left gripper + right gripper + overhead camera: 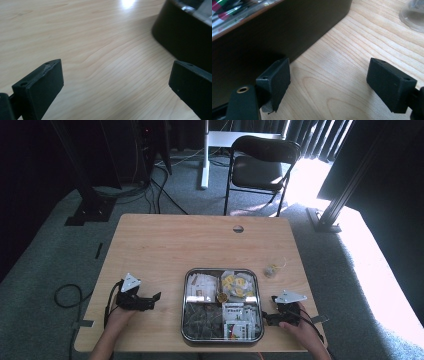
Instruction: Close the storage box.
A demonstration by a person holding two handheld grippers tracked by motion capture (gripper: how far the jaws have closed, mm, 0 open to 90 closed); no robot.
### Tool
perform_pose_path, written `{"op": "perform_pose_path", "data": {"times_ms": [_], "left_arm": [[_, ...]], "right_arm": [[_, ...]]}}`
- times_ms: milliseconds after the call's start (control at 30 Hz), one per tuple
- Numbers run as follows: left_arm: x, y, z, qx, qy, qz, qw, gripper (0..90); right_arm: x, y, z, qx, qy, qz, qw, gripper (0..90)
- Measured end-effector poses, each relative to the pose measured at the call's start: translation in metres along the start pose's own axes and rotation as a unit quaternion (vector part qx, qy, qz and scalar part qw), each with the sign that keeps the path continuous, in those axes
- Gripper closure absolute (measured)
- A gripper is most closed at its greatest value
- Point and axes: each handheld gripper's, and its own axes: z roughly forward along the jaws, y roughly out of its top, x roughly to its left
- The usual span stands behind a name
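I have both tongs resting low over the pale wooden table [165, 245], one on each side of the square metal tray [184, 307] with four compartments of small packets and wrapped sweets. My left gripper [156, 297] sits well to the left of the tray, its jaws pointing toward the tray's left wall. In the left gripper view the left gripper [116, 82] has its jaws spread wide with only bare wood grain between them, and the tray's dark outer wall [182, 37] lies just ahead and to the right of the right-hand jaw. My right gripper [265, 318] is just beside the tray's right wall, near its front corner. In the right gripper view the right gripper [328, 80] is likewise wide open and holds nothing; the tray's wall [287, 30] stands just beyond its left-hand jaw, close but apart. A small clear plastic wrapper [272, 269] lies on the table beyond the right gripper, near the tray's far right corner.
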Motion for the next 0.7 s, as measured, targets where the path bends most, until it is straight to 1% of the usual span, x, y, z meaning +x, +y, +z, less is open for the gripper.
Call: {"op": "perform_pose_path", "data": {"times_ms": [100,200,267,400,567,633,700], "left_arm": [[0.006,-0.006,-0.006,0.002,0.011,-0.004,0.9999,0.0],[0.011,-0.012,-0.013,0.000,0.019,-0.012,0.9997,0.0],[0.013,-0.016,-0.017,0.000,0.029,-0.018,0.9994,0.0],[0.015,-0.021,-0.023,0.000,0.041,-0.025,0.9988,0.0],[0.017,-0.027,-0.030,0.003,0.055,-0.022,0.9983,0.0],[0.018,-0.029,-0.032,0.004,0.054,-0.023,0.9982,0.0],[0.018,-0.032,-0.033,0.005,0.059,-0.023,0.9980,0.0]], "right_arm": [[0.000,0.000,0.000,0.000,0.000,0.000,1.0000,18.3],[0.000,0.000,0.000,0.000,0.000,0.000,1.0000,18.3],[0.000,0.000,0.000,0.000,0.000,0.000,1.0000,18.3],[0.000,0.000,0.000,0.000,0.000,0.000,1.0000,18.3],[0.000,0.000,0.000,0.000,0.000,0.000,1.0000,18.3],[0.000,0.000,0.000,0.000,0.000,0.000,1.0000,18.3],[0.000,0.000,0.000,0.000,0.000,0.000,1.0000,18.3]]}}
